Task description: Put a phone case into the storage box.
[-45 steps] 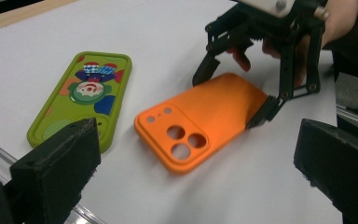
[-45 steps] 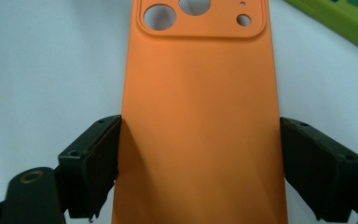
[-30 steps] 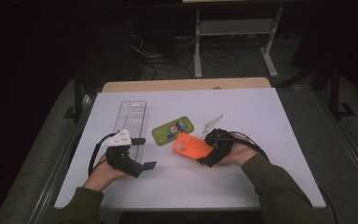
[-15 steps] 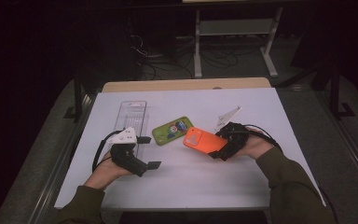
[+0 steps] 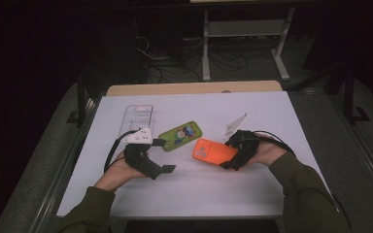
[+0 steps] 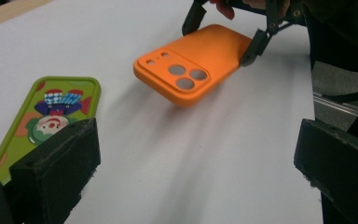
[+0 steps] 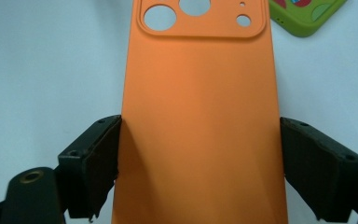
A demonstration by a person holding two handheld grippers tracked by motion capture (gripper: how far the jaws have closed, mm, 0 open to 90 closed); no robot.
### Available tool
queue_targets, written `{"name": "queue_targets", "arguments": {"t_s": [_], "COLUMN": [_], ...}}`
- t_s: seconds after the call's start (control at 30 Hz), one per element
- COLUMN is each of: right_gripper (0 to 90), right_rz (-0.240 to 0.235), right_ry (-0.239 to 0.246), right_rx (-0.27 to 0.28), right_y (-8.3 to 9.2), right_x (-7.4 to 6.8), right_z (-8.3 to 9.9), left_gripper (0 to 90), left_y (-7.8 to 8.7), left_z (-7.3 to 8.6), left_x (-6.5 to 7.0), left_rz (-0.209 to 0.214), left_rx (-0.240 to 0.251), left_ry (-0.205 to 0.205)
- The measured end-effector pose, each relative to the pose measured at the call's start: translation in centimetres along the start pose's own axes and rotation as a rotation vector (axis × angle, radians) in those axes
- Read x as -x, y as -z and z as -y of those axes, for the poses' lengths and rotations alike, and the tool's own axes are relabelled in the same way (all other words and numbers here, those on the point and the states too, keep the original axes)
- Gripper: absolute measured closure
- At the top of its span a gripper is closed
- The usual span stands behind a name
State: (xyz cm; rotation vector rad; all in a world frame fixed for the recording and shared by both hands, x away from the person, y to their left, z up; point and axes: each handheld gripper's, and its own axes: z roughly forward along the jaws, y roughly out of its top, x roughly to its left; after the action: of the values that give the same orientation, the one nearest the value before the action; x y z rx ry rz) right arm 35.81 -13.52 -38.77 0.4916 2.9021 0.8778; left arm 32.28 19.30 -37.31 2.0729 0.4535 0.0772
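Hanging just above the white table (image 5: 272, 111), the orange phone case (image 5: 212, 151) is clamped across its width by the right gripper (image 5: 234, 156). Beside it lies a green phone case (image 5: 180, 135); the left gripper (image 5: 161, 156) stands open, empty.

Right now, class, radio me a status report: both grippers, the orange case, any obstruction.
Right gripper clamped across orange phone case, case lifted. Left gripper open, empty. Green case flat beside it, nothing blocking.
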Motion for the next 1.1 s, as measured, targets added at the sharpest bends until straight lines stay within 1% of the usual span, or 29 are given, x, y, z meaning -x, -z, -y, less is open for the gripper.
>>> {"name": "queue_targets", "arguments": {"t_s": [0.07,0.13,0.2,0.23,0.3,0.33,0.37,0.5,0.53,0.57,0.63,0.73,0.87,0.93,1.0,1.03,1.1], "right_gripper": [15.7,15.7,15.7,15.8,15.7,15.7,15.7,15.7,15.7,15.7,15.7,15.7,15.7,15.7,15.7,15.7,15.7], "right_rz": [-0.002,-0.004,-0.005,-0.008,-0.012,-0.010,-0.010,-0.014,-0.013,-0.012,-0.012,-0.012,-0.020,-0.032,-0.038,-0.040,-0.055], "right_ry": [0.003,0.006,0.005,0.012,0.002,0.024,0.038,0.047,0.046,0.049,0.054,0.057,0.065,0.075,0.079,0.089,0.095], "right_rx": [-0.002,-0.001,-0.001,-0.004,-0.001,-0.006,-0.003,-0.009,-0.012,-0.012,-0.010,-0.013,-0.010,-0.006,-0.010,-0.012,-0.007], "right_y": [0.0,0.1,0.2,0.2,0.3,0.3,0.2,0.2,0.3,0.3,0.4,0.4,0.3,0.2,0.1,0.1,-0.1], "right_x": [0.0,0.1,0.0,0.0,-0.1,0.0,0.1,0.0,-0.1,-0.1,-0.1,-0.1,0.0,0.1,0.0,0.0,-0.1], "right_z": [0.1,0.2,0.2,0.2,0.1,0.2,0.2,0.2,0.2,0.1,0.1,0.0,-0.1,-0.3,-0.4,-0.5,-0.6], "left_gripper": [0.0,0.0,0.0,0.0,0.0,0.0,0.0,0.0,0.0,0.0,0.0,0.0,0.0,0.0,0.0,0.0,0.0], "left_y": [-0.2,-0.4,-0.8,-0.8,-1.2,-1.5,-1.6,-2.4,-2.6,-2.9,-3.2,-3.7,-4.2,-4.3,-4.4,-4.5,-4.6], "left_z": [-0.2,-0.6,-1.0,-1.1,-1.4,-1.6,-1.7,-2.6,-2.8,-3.1,-3.5,-4.0,-4.7,-4.8,-4.8,-4.7,-4.6], "left_x": [0.0,-0.1,-0.2,-0.2,-0.2,-0.1,-0.2,-0.2,-0.3,-0.3,-0.4,-0.7,-0.9,-1.0,-1.0,-1.0,-1.1], "left_rz": [0.002,0.008,0.015,0.017,0.019,0.024,0.026,0.045,0.045,0.049,0.061,0.062,0.068,0.075,0.096,0.100,0.110], "left_rx": [-0.001,-0.006,0.002,-0.005,-0.013,-0.014,-0.015,-0.042,-0.049,-0.054,-0.057,-0.055,-0.073,-0.080,-0.085,-0.091,-0.107], "left_ry": [0.002,-0.006,-0.010,-0.019,-0.032,-0.026,-0.039,-0.063,-0.078,-0.085,-0.098,-0.109,-0.143,-0.155,-0.162,-0.169,-0.181]}}
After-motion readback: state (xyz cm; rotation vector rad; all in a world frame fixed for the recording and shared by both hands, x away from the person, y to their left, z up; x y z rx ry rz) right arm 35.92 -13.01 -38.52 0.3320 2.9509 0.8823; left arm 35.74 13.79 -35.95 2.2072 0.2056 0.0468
